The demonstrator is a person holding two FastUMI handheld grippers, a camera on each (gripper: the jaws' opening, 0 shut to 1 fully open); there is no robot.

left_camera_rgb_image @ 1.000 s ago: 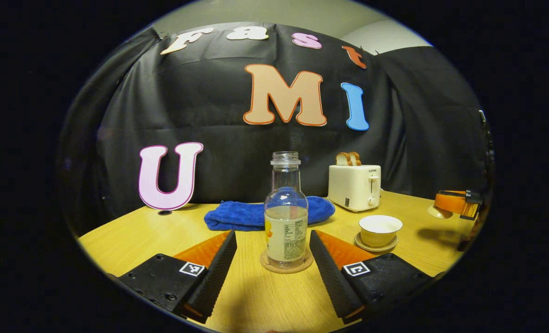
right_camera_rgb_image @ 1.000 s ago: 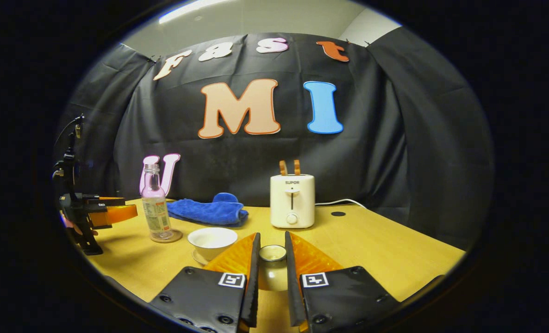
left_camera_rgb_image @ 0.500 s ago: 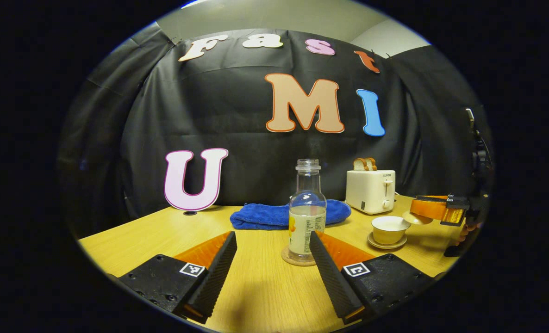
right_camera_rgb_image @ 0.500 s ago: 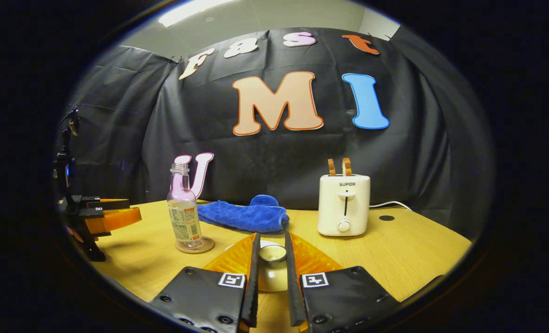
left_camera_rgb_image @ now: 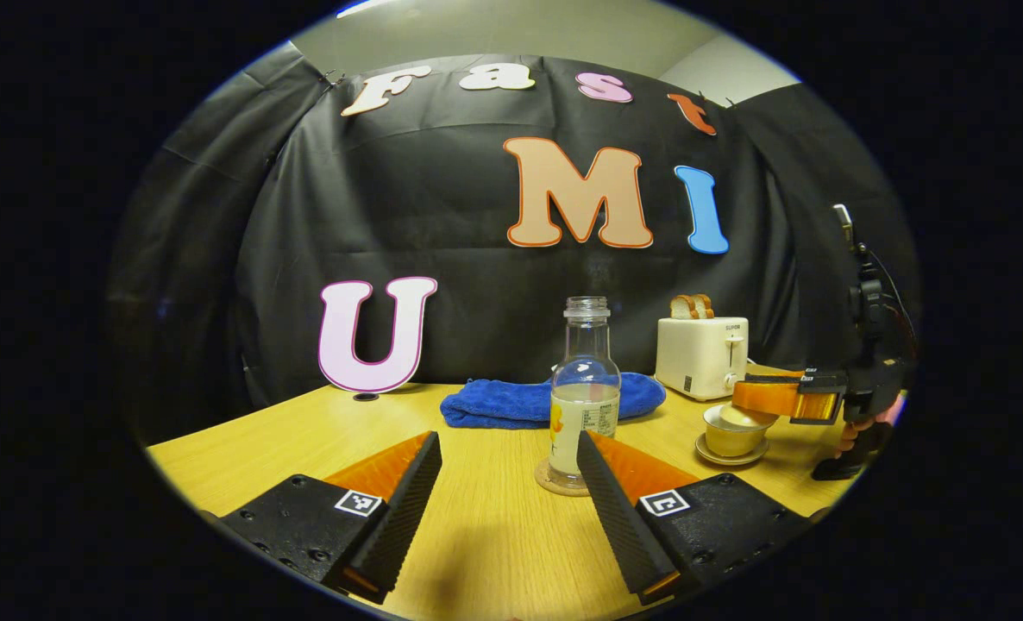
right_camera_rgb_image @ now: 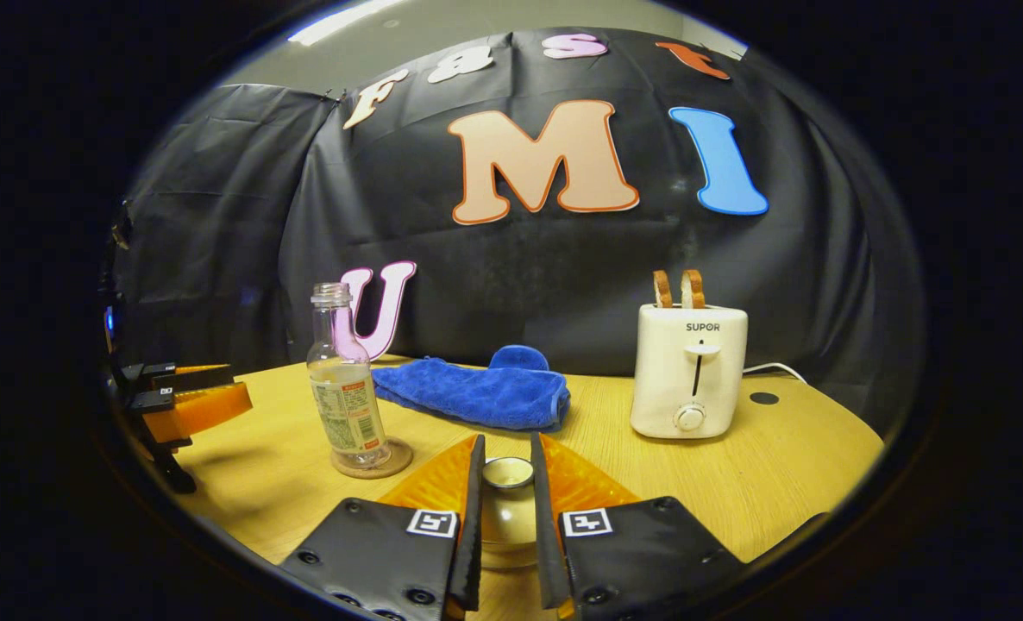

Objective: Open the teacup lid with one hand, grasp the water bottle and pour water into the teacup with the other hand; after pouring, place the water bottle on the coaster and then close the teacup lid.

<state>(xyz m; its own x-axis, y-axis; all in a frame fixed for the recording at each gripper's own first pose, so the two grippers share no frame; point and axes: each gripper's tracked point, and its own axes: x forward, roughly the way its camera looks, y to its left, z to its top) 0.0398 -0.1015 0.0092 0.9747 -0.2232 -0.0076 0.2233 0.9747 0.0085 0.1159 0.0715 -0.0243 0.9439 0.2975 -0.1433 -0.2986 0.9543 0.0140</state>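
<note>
Backing away from the water bottle over the past second, the left gripper is hanging low over the table in the left gripper view, its jaws spread wide and holding nothing. Just right of centre, the uncapped bottle is standing upright on its coaster, a sign that pouring is likely finished. At right of frame, the right gripper is bringing the lid down over the teacup on its saucer; whether the lid is touching the rim cannot be told. A blue towel and a toaster with bread in it are sitting behind, well clear of the cup.

In the right gripper view, the right gripper is pinching the lid's knob at bottom centre, jaws nearly closed on it so the lid stays level for seating. The cup beneath is hidden by the lid and jaws. Left of centre, the bottle is resting on the coaster, near the cup's side, while the left gripper is waiting at the left edge, out of the way.
</note>
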